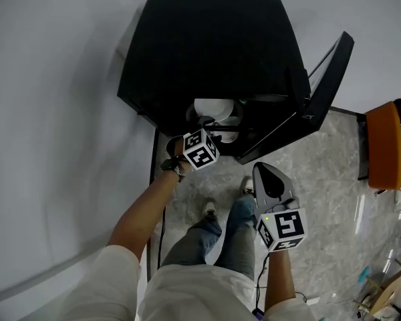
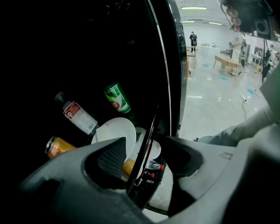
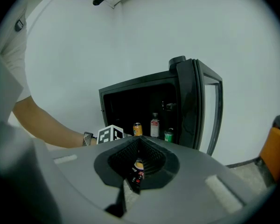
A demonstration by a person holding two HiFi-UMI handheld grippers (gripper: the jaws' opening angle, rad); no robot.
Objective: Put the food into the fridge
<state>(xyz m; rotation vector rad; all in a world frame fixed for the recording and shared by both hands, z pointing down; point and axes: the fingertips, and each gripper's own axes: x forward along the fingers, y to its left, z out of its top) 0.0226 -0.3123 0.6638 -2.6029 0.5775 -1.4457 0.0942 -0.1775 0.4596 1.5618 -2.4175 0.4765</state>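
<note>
**Left hand-held gripper released inside the open fridge, food on a plate**

The black fridge (image 1: 214,45) stands against a pale wall with its door (image 1: 321,85) swung wide. The person's left arm (image 1: 144,212), a watch (image 1: 174,168) on its wrist, extends into the opening. The marker cube (image 1: 200,149) sits at the fridge's front edge.

In the left gripper view, the left hand-held gripper (image 2: 147,155) is released and its jaws stand apart. A thin dark bar (image 2: 148,134) runs through the gap without being clamped; what it is cannot be told. Just past the jaws lies a white plate (image 2: 114,132) inside the fridge, with an orange piece of food (image 2: 128,166) at its near edge, partly hidden by the left jaw. Behind the plate are a green can (image 2: 117,98), a clear bottle with a red label (image 2: 78,114) and an orange can (image 2: 58,146). A small red-capped bottle (image 2: 154,164) is low between the jaws.

The right hand-held gripper (image 1: 262,170) hangs outside the fridge over the marble floor (image 1: 321,179), above the person's jeans (image 1: 234,233). It is clenched and its pads meet with nothing held. An orange chair (image 1: 386,146) stands well apart at the right.
</note>
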